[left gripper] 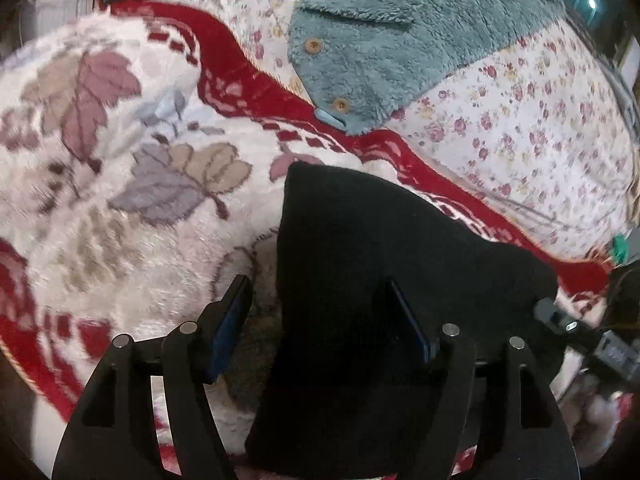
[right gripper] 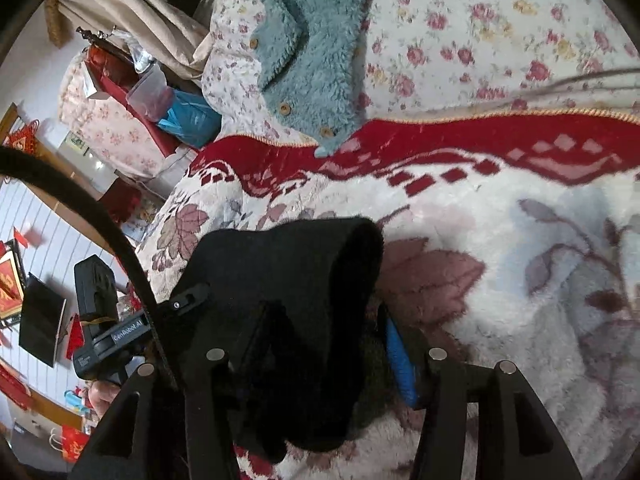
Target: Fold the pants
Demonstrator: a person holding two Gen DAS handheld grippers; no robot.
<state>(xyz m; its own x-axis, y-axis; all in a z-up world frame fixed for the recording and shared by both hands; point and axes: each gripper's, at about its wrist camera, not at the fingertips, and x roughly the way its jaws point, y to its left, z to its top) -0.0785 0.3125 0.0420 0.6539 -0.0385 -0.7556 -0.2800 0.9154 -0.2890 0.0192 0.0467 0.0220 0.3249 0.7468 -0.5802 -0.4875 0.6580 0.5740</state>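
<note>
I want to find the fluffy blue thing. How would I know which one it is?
Look at the bed with the rose-print quilt. Where the quilt meets the red-edged leaf blanket lies the teal fleece garment. It alone is shaggy blue-green with round wooden buttons.

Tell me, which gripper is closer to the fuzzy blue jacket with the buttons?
Hard to call: both the left gripper and right gripper sit at the black pants, well short of the blue jacket.
</note>
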